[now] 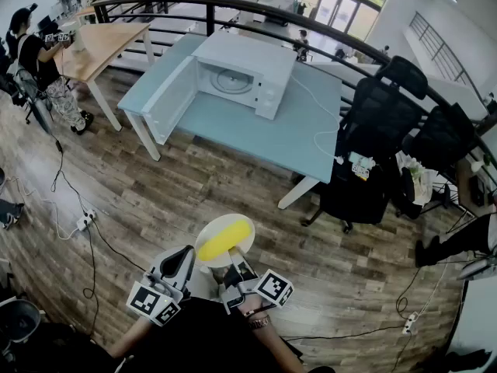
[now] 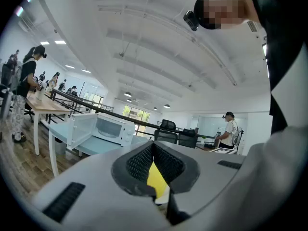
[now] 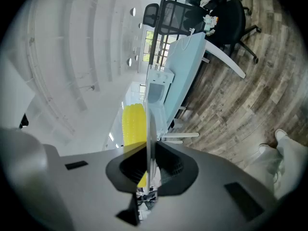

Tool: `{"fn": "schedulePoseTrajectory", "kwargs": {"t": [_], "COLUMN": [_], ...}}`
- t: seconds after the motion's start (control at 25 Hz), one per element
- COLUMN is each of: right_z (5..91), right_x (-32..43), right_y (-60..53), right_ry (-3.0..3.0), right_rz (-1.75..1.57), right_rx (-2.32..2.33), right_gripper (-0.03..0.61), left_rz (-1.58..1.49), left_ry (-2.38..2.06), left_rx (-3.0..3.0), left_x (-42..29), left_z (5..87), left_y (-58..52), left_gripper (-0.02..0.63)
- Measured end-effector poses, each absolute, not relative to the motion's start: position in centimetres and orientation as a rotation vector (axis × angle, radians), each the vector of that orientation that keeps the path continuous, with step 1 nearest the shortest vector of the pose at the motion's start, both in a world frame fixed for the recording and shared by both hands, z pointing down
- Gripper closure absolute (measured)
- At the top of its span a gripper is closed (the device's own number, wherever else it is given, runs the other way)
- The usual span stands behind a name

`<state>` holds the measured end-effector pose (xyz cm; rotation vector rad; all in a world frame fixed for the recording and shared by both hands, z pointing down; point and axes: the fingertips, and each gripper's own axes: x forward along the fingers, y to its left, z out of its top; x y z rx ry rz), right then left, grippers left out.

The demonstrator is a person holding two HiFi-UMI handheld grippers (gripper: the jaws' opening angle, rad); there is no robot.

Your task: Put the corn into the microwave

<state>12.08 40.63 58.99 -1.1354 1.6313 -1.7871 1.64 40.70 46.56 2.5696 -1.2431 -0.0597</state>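
Your right hand-held gripper (image 3: pixel 149 148) is clamped on the rim of a pale plate (image 1: pixel 210 228), with the thin edge pinched between its pads. The corn (image 1: pixel 224 241) lies on that plate as a single yellow cob, just past the jaws. Your left hand-held gripper (image 2: pixel 153 146) sits close beside the plate on the side away from the right one. Its jaws are together at the tips. A sliver of yellow shows in the slit behind the tips, and you cannot tell from here whether anything touches it. The plate and corn are well short of the microwave (image 1: pixel 248 72), held over the wooden floor (image 1: pixel 155 200) in front of it. The microwave stands on a light blue desk (image 1: pixel 233 127) with its cavity facing you. Its door (image 1: pixel 172 99) is swung wide open to the left of the cavity, and the round turntable shows inside. To the right of the microwave, past the desk's edge, stand black office chairs (image 1: pixel 380 107). Far to the left of the microwave, a person (image 1: pixel 39 68) stands at a wooden desk (image 1: pixel 105 41).
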Motion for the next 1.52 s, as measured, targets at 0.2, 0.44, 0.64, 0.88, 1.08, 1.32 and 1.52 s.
{"fn": "schedulePoseTrajectory", "kwargs": {"t": [0.2, 0.44, 0.64, 0.88, 1.08, 1.32, 1.52], "right_z": [58.4, 57.9, 58.1, 57.9, 58.0, 58.7, 59.4], "right_x": [13.9, 13.0, 10.4, 8.0, 6.4, 4.4, 3.2], "right_y": [39.6, 39.0, 38.5, 37.5, 36.6, 36.4, 36.2], "right_ry": [1.709, 1.673, 1.688, 1.654, 1.65, 1.59, 1.538], "right_rz": [-1.704, -1.713, -1.717, -1.699, -1.67, -1.674, -1.656], "right_rx": [-1.084, -1.18, -1.171, -1.115, -1.111, -1.165, -1.184], "right_gripper": [0.546, 0.546, 0.546, 0.546, 0.546, 0.546, 0.546], "left_rz": [-0.111, -0.125, -0.12, -0.1, -0.115, -0.105, -0.105], "left_ry": [-1.259, -1.211, -1.212, -1.18, -1.199, -1.157, -1.142], "left_rx": [2.527, 2.616, 2.581, 2.588, 2.587, 2.611, 2.621], "left_x": [3.2, 1.6, -0.3, -1.8, -4.7, -6.7, -8.4], "left_z": [47.2, 45.5, 46.3, 46.4, 46.9, 46.8, 46.6], "left_y": [40.5, 38.9, 38.6, 38.6, 37.4, 36.8, 36.2], "left_gripper": [0.611, 0.611, 0.611, 0.611, 0.611, 0.611, 0.611]}}
